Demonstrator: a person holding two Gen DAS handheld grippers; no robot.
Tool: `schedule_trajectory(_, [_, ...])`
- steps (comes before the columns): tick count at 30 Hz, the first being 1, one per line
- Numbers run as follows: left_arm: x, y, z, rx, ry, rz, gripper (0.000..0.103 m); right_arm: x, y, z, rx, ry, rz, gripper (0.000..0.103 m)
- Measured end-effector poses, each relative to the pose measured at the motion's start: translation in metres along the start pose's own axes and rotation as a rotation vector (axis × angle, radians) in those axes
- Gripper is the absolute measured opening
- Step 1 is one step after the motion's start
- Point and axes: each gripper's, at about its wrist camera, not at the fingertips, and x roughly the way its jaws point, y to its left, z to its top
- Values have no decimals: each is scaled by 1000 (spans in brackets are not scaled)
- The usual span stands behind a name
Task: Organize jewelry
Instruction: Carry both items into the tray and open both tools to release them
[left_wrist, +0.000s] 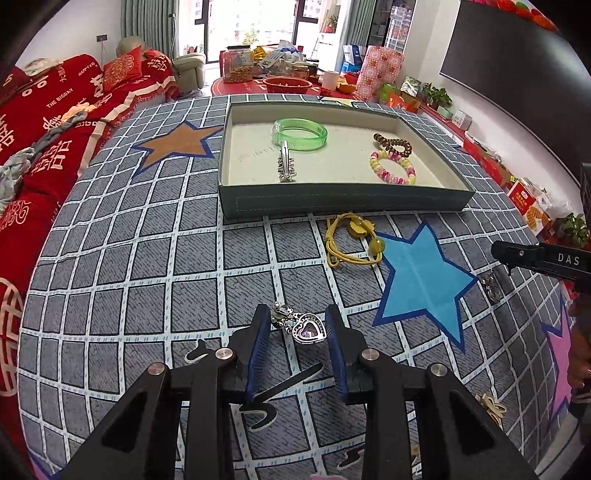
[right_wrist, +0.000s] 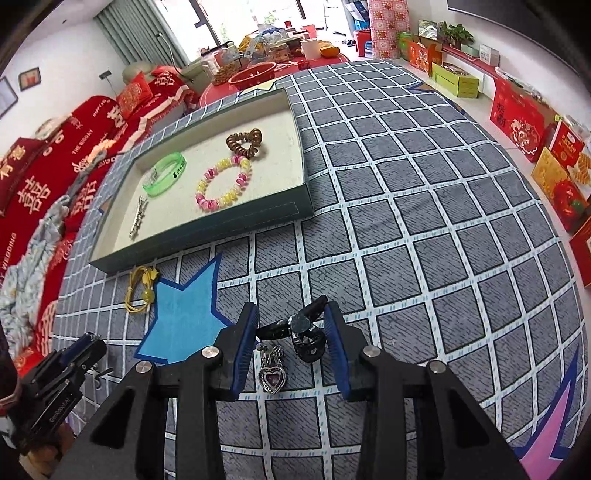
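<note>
A green tray (left_wrist: 343, 204) (right_wrist: 207, 240) holds a green bangle (left_wrist: 301, 133) (right_wrist: 165, 176), a silver clip (left_wrist: 285, 164) (right_wrist: 137, 218), a brown coil tie (left_wrist: 393, 143) (right_wrist: 244, 141) and a pink-yellow bead bracelet (left_wrist: 392, 166) (right_wrist: 223, 182). A yellow cord with beads (left_wrist: 351, 240) (right_wrist: 140, 290) lies before the tray. My left gripper (left_wrist: 297, 317) is open around a silver heart pendant (left_wrist: 301, 326). My right gripper (right_wrist: 291, 317) is open around a black watch (right_wrist: 301, 328), with another heart pendant (right_wrist: 272, 371) beside it.
The work surface is a grey checked cloth (left_wrist: 147, 258) with a blue star (left_wrist: 421, 280) and an orange star (left_wrist: 177, 142). A small silver piece (left_wrist: 491, 288) lies under the right gripper's tip. A red sofa (left_wrist: 44, 129) is left; boxes (right_wrist: 554, 155) line the right.
</note>
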Motion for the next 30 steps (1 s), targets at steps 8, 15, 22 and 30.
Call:
schedule_trajectory(8, [-16, -2, 15, 18, -35, -4, 44, -13, -1, 6, 42, -12, 72, 40])
schedule_trajectory(15, [-25, -7, 41, 59, -74, -4, 44, -23, 9, 27, 44, -41, 115, 40])
schedule_trajectory(22, [-20, -5, 79, 41, -102, -13, 44, -17, 29, 61, 0, -60, 130, 40])
schedule_trajectory(30, [5, -13, 123, 23, -99, -38, 44, 13, 44, 101, -23, -41, 140, 40])
